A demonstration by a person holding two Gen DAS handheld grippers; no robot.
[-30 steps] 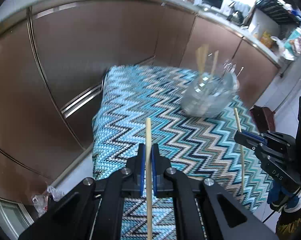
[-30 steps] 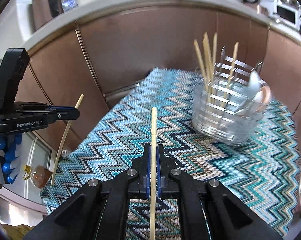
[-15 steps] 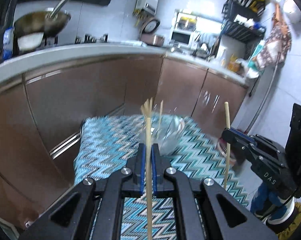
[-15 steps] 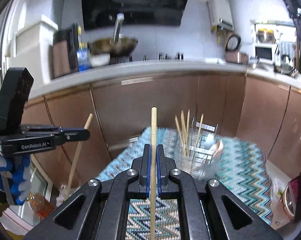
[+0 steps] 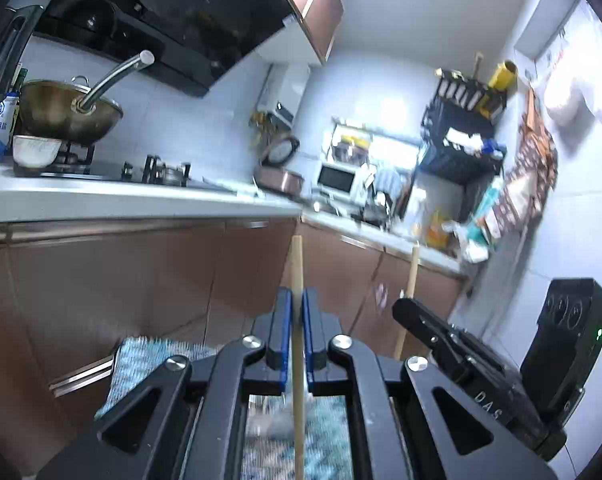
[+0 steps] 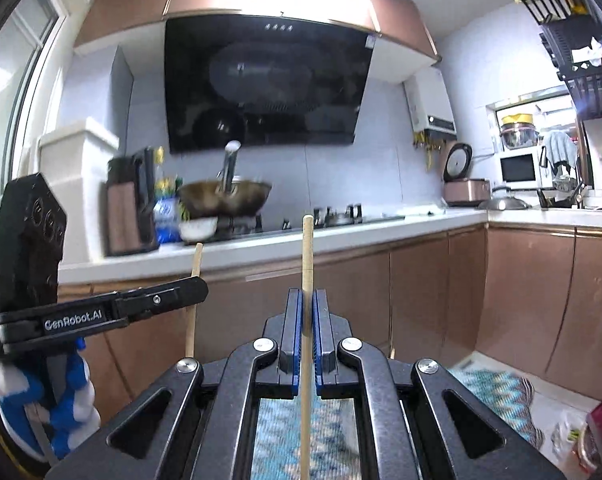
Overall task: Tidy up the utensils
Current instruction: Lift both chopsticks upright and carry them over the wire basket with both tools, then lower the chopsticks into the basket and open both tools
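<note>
Both chopsticks are mid-carry: left gripper jaws pinch one chopstick upright, right gripper pinches the other chopstick, so next they probably need lowering toward a holder somewhere below the jaws.

Kitchen bkgd: black range hood on the wall, above a wok w/ a steel handle, standing on the gas stove. White bowl just in front of the wok, blue-white bag beside it. Long white surface over brown cabinet doors. At right: pink rice cooker, white microwave, black wire rack. Zigzag teal cloth low in view.
</note>
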